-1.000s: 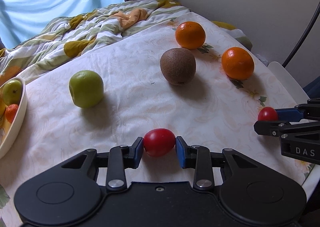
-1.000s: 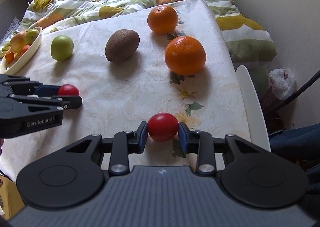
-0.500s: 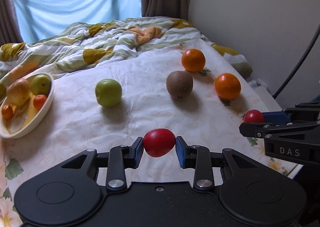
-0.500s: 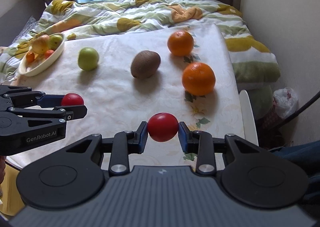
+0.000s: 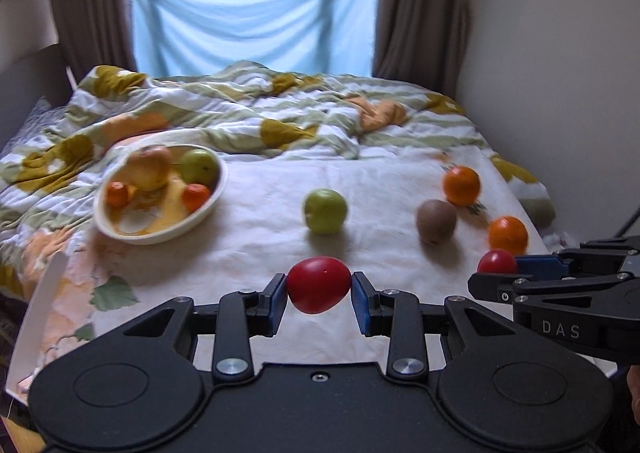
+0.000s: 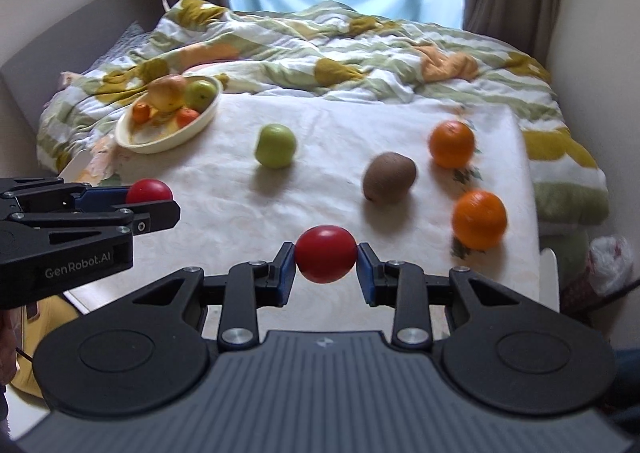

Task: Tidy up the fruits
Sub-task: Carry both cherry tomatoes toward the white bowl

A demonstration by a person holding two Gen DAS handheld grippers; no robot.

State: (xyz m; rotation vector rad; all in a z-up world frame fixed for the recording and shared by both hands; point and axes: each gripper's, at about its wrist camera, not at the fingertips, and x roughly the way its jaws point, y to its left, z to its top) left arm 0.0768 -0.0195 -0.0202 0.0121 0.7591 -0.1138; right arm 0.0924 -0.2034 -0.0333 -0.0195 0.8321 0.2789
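Observation:
My left gripper (image 5: pixel 319 289) is shut on a red tomato (image 5: pixel 319 285), held above the near edge of the white cloth. My right gripper (image 6: pixel 326 261) is shut on a second red tomato (image 6: pixel 326 259). Each gripper shows in the other's view, the right (image 5: pixel 496 273) and the left (image 6: pixel 152 201). A green apple (image 5: pixel 325 211), a brown kiwi (image 5: pixel 436 221) and two oranges (image 5: pixel 461 185) (image 5: pixel 508 235) lie on the cloth. A cream bowl (image 5: pixel 160 235) at the left holds several fruits.
A rumpled green, yellow and white quilt (image 5: pixel 248 121) lies behind the cloth. A wall (image 5: pixel 560 73) runs along the right. A blue-covered window with curtains (image 5: pixel 252 13) is at the back. A white bag (image 6: pixel 608 265) sits on the floor at right.
Both grippers have risen and pulled back from the cloth with their tomatoes. The bowl, quilt and window have come into fuller view. The fruits on the cloth have not moved.

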